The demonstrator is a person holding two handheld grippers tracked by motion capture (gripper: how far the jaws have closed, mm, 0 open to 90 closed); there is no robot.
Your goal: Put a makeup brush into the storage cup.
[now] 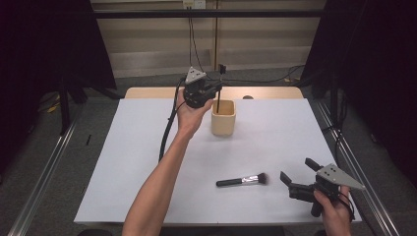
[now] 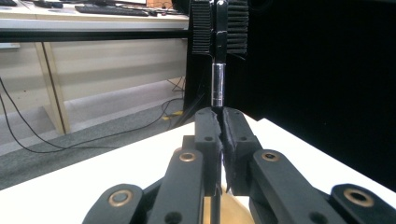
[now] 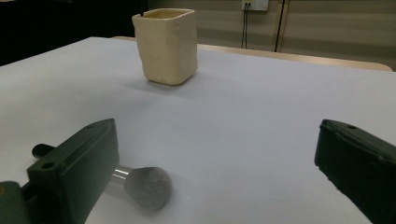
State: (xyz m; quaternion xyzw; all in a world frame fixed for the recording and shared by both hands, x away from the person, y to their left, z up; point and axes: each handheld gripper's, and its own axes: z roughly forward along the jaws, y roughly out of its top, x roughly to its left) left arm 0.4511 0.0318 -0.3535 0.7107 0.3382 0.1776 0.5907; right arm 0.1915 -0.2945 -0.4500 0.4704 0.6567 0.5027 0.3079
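A thin black brush point(image 1: 218, 101) with a double-sided bristle head point(image 2: 219, 25) and a silver ferrule stands upright. My left gripper point(image 1: 216, 89) is shut on its handle, and its lower end reaches down into the cream cup point(image 1: 223, 118). In the left gripper view the jaws point(image 2: 221, 123) press together on the handle, with the cup's rim point(image 2: 236, 210) just below. A powder brush point(image 1: 242, 180) with a black handle lies flat on the white table cover point(image 1: 147, 147). My right gripper point(image 1: 296, 169) stands open just right of it. In the right gripper view the powder brush point(image 3: 144, 186) lies by the left jaw, with the cup point(image 3: 166, 44) farther off.
A wooden table edge point(image 1: 162, 92) shows beyond the white cover. Cables point(image 1: 194, 44) hang from a wall socket and trail over the floor behind. Metal rails point(image 1: 44, 167) run along both sides of the table, and dark curtains flank it.
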